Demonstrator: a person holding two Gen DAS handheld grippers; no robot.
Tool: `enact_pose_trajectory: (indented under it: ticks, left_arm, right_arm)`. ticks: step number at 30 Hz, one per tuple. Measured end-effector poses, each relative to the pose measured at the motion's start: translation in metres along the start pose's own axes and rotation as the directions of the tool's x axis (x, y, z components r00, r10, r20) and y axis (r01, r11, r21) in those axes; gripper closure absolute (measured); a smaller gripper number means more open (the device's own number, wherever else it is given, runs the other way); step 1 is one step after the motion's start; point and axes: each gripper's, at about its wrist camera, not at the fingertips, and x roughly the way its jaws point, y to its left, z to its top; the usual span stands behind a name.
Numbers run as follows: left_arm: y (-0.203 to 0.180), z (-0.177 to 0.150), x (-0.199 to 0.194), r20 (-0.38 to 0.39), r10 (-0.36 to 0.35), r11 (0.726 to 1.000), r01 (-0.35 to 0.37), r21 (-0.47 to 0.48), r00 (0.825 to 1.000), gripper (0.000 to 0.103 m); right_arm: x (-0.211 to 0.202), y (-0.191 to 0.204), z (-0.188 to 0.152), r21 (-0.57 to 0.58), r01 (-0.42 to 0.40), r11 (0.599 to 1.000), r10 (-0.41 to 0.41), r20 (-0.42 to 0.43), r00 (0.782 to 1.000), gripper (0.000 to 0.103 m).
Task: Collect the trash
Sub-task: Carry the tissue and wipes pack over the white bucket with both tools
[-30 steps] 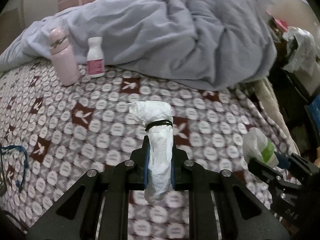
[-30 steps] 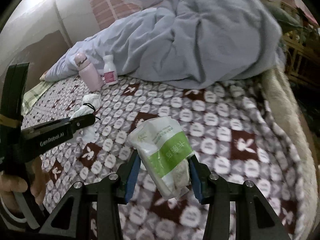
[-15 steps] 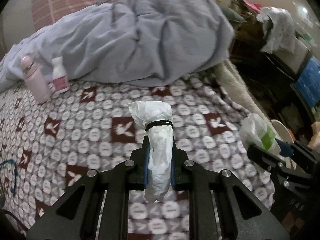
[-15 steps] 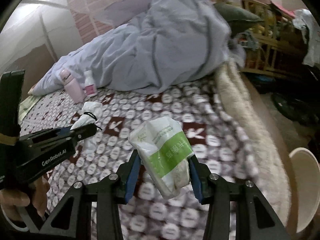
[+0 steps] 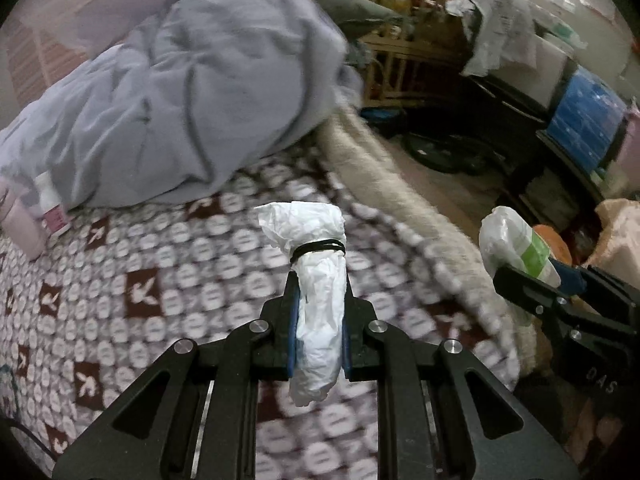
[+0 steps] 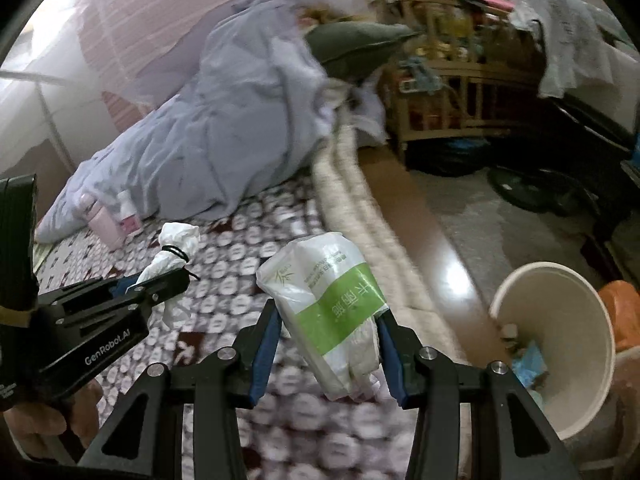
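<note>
A: So, what is the left tool (image 5: 319, 322) doing?

B: Its blue pads are pressing on both sides of a white wad of tissue (image 5: 316, 280) bound with a black elastic, and it is holding the wad clear above the patterned bed cover (image 5: 140, 280), near the bed's outer edge.

A: And the right tool (image 6: 326, 340)?

B: It is gripping a crumpled tissue packet with a green band (image 6: 332, 308), pinched between its two pads. The packet is sticking up out of the jaws, also clear of the bed and hanging over its edge.

A: How are the two lying relative to each other?

B: Side by side, a little apart; a hand (image 6: 44, 424) is showing under the left tool in the right wrist view.

A: What is lying around them?

B: Past the bed's fleecy edge (image 6: 360, 216), on the floor, a cream waste bin (image 6: 560, 300) is standing with scraps already in it. At the far side of the bed a grey duvet (image 5: 180, 80) is lying bunched up, and a pink flask (image 6: 102, 220) and a small white bottle (image 6: 129, 216) are standing just beside it.
</note>
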Motion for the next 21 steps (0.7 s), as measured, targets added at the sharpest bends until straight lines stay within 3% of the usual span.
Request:
enact_pose_trajectory:
  ticks: [9,21]
  left_arm:
    - [-0.063,0.011,0.012,-0.013,-0.079,0.992,0.080,0.099,0.997,0.089]
    - [-0.130,0.023,0.033,-0.074,-0.188,0.966,0.198,0.163,0.979,0.089]
  right_arm:
    - [-0.019,-0.063,-0.007,0.101,0.080,0.992,-0.081,0.010,0.997,0.058]
    - [-0.036,-0.132,-0.025,0.218,0.160,0.963,-0.163,-0.004,0.987,0.058]
